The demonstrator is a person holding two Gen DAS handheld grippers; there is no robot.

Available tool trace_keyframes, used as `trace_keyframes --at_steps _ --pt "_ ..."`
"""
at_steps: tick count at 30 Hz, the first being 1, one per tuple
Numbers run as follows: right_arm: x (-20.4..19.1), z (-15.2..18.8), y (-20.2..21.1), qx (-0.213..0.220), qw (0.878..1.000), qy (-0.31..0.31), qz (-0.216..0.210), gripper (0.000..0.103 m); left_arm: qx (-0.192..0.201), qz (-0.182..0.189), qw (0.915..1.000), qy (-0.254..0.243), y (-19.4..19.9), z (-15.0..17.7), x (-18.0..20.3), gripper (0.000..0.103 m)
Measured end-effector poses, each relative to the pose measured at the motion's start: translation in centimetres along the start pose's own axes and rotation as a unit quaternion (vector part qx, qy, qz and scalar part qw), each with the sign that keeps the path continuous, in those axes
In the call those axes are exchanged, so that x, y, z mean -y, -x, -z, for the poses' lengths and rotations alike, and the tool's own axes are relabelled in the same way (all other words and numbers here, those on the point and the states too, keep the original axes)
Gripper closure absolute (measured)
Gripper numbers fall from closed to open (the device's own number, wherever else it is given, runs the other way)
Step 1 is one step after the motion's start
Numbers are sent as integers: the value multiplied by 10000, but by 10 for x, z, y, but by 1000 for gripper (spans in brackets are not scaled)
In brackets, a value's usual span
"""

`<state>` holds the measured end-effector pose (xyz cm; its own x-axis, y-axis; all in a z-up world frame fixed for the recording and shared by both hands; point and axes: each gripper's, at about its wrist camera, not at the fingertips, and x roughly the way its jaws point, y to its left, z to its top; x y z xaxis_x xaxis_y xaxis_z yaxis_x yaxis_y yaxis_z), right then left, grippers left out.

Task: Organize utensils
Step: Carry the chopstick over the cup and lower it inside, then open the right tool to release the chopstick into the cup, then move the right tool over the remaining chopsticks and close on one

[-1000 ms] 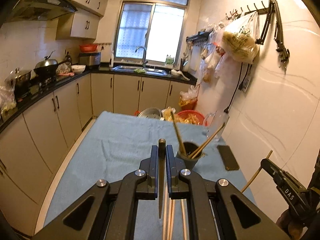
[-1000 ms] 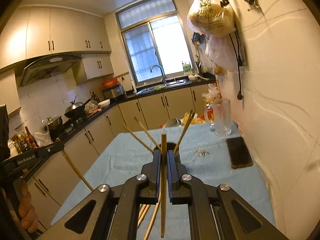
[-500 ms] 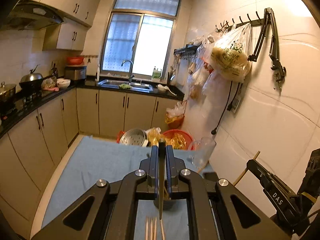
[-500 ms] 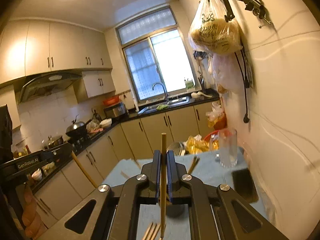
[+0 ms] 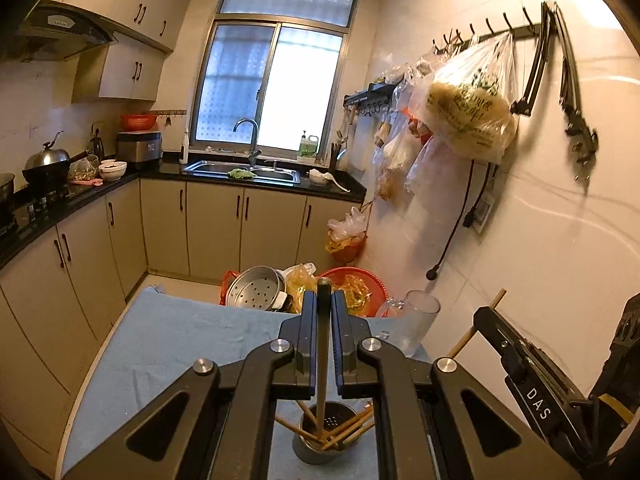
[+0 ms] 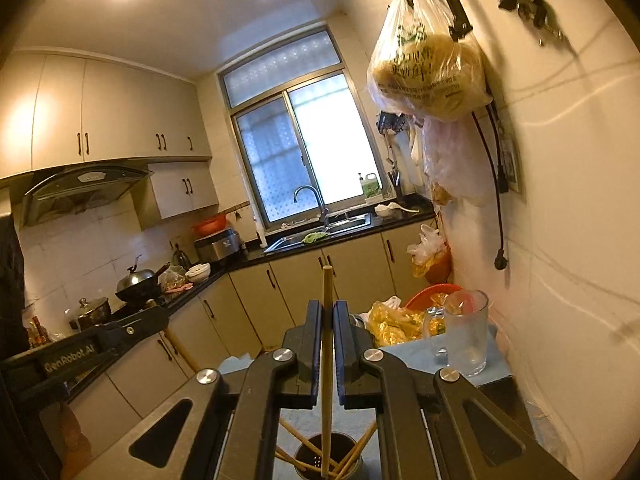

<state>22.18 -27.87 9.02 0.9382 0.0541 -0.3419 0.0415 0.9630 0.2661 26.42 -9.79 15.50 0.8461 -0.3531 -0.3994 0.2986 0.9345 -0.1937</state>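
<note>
A dark metal utensil cup (image 5: 325,440) stands on the blue-clothed table (image 5: 168,344) and holds several wooden chopsticks (image 5: 352,426). My left gripper (image 5: 323,308) is shut on a dark chopstick (image 5: 321,360) held upright, its lower end inside the cup. My right gripper (image 6: 327,316) is shut on a light wooden chopstick (image 6: 327,360), also upright with its lower end in the cup (image 6: 328,458). The right gripper also shows at the right of the left wrist view (image 5: 486,316); the left gripper shows at the left of the right wrist view (image 6: 160,314).
A glass mug (image 6: 466,332) stands at the table's far right corner by the tiled wall. A dark phone (image 6: 502,400) lies near it. A steamer pot (image 5: 256,288) and red basins (image 5: 352,284) sit beyond the table's far edge.
Both grippers rose and tilted down over the cup. Each chopstick's lower end has gone into the cup, which now sits low between the fingers.
</note>
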Motion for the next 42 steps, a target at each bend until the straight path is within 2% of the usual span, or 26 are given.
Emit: trace_keyframes --at_steps 2,13,18,25,28,30,31,32,33,35,36,37,38,42 --pt "2 4 -9 -37 10000 -4 43 96 -36 69 10000 12 -9 5 -1 96" --pt "17 44 -38 -493 9987 -98 70 96 -227 -60 9997 -98 -40 33 -1 96" --pt "22 58 -43 -677 9976 -145 14 96 -557 -66 9984 -43 -51 49 -5 96" --pt "32 72 -49 -1037 9943 -245 -101 92 -992 22 9951 -22 -55 61 -8 96" --pt "36 70 -37 -1106 9931 -381 -52 90 -1004 92 9949 58 -35 58 -11 95" --pt "35 65 -17 -1020 9938 -427 -78 87 -770 86 9970 29 -6 53 -13 82" --pt "33 63 -5 -981 9943 -410 -82 82 -718 6 9974 12 5 53 -14 60" --pt "31 61 9 -974 9944 -393 -68 78 -660 -93 9978 6 20 54 -17 42" --pt "28 62 20 -980 9944 -380 -99 72 -590 -176 9981 12 32 56 -19 41" --pt "21 66 44 -1036 9939 -323 -211 68 -494 -328 9982 -52 59 66 -25 41" --pt "17 71 56 -1121 9930 -290 -214 63 -541 -405 9976 -137 74 76 -29 41" --pt "14 79 66 -1223 9919 -261 -218 54 -590 -458 9971 -153 82 83 -32 41" --pt "12 85 74 -1297 9909 -250 -240 50 -697 -544 9960 -156 93 95 -38 41" --pt "11 119 100 -1679 9849 -324 -278 48 -971 -857 9913 -231 123 134 -56 41"
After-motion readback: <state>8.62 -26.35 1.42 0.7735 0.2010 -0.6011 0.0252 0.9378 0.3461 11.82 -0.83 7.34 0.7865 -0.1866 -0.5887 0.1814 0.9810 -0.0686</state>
